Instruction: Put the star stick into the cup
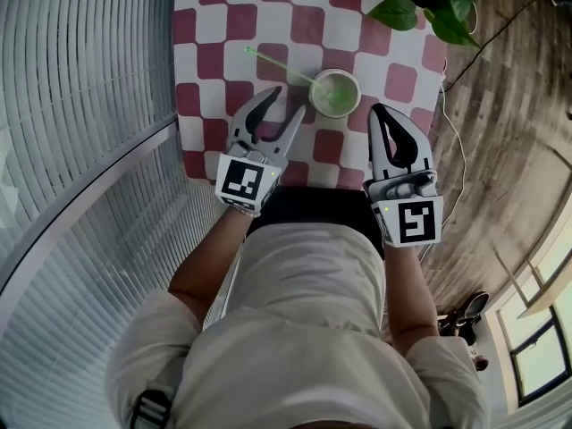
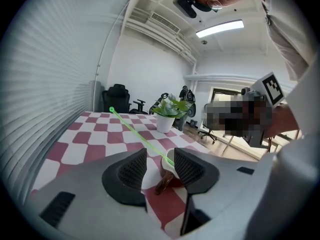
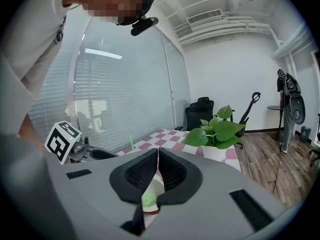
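Note:
A white cup (image 1: 335, 93) stands on the red-and-white checked table (image 1: 214, 52). The thin green star stick (image 1: 277, 64) rests in it, its upper end leaning out to the far left. My left gripper (image 1: 286, 104) is open just left of the cup, with nothing between its pads. In the left gripper view the stick (image 2: 135, 130) rises over the cup (image 2: 168, 160) beyond the open left gripper (image 2: 160, 166). My right gripper (image 1: 377, 113) is shut and empty to the right of the cup. In the right gripper view the cup (image 3: 150, 196) shows below the shut right gripper (image 3: 157, 169).
A potted green plant (image 1: 429, 3) stands at the table's far right corner. Window blinds (image 1: 80, 88) run along the left side. A cable (image 1: 456, 141) hangs off the table's right edge over the wood floor. Office chairs (image 2: 117, 96) stand beyond the table.

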